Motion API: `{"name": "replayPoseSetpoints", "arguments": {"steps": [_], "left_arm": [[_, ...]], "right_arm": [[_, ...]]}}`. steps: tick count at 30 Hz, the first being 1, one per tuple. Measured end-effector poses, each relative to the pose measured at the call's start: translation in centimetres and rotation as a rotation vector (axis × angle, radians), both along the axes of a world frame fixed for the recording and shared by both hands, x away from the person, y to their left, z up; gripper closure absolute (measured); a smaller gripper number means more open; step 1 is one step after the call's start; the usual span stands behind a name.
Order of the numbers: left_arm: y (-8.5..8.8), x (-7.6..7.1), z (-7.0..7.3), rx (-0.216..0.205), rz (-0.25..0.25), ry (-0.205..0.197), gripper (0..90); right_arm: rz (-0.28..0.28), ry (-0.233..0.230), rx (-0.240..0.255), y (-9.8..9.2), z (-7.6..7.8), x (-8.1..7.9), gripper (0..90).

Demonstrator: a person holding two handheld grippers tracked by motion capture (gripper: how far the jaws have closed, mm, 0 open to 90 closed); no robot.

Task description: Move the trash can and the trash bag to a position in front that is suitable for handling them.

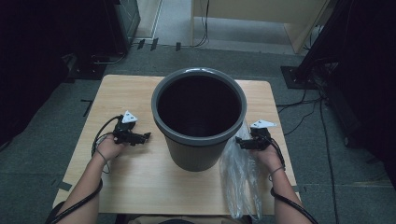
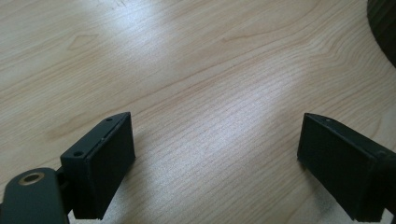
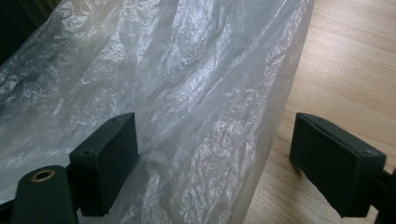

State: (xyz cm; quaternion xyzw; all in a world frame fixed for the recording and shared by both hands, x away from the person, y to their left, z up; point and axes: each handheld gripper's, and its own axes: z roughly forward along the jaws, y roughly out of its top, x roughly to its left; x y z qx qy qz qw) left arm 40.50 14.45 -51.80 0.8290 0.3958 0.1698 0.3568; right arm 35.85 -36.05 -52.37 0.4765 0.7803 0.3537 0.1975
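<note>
A dark grey plastic bin (image 1: pixel 200 140) stands upright in the middle of the wooden table (image 1: pixel 140 186), its inside dark. A clear, crinkled plastic bag (image 1: pixel 240 177) lies on the table against the bin's right side and reaches the front edge. My left gripper (image 1: pixel 146 136) rests low, left of the bin and pointing at it. In the left gripper view it (image 2: pixel 215 126) is open over bare wood, with the bin's wall (image 2: pixel 385 23) at the top right. My right gripper (image 1: pixel 239 143) is open at the bag's upper end. The bag (image 3: pixel 187 93) lies between its jaws (image 3: pixel 212 123); the right jaw stands apart from it.
The table is small, and its edges are close on all sides. Grey carpet floor surrounds it, with loose cables (image 1: pixel 303 107) at the right. Dark equipment stands at both sides, and a light wooden cabinet (image 1: pixel 261 14) is at the back.
</note>
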Motion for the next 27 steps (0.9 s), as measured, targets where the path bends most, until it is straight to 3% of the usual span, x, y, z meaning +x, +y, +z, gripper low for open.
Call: {"name": "replayPoseSetpoints", "arguments": {"steps": [27], "left_arm": [[-0.20, 0.00, -0.03, -0.004, 0.023, -0.002, 10.4]], "right_arm": [[-0.006, 0.001, 0.006, -0.12, 0.00, -0.19, 15.3]]}}
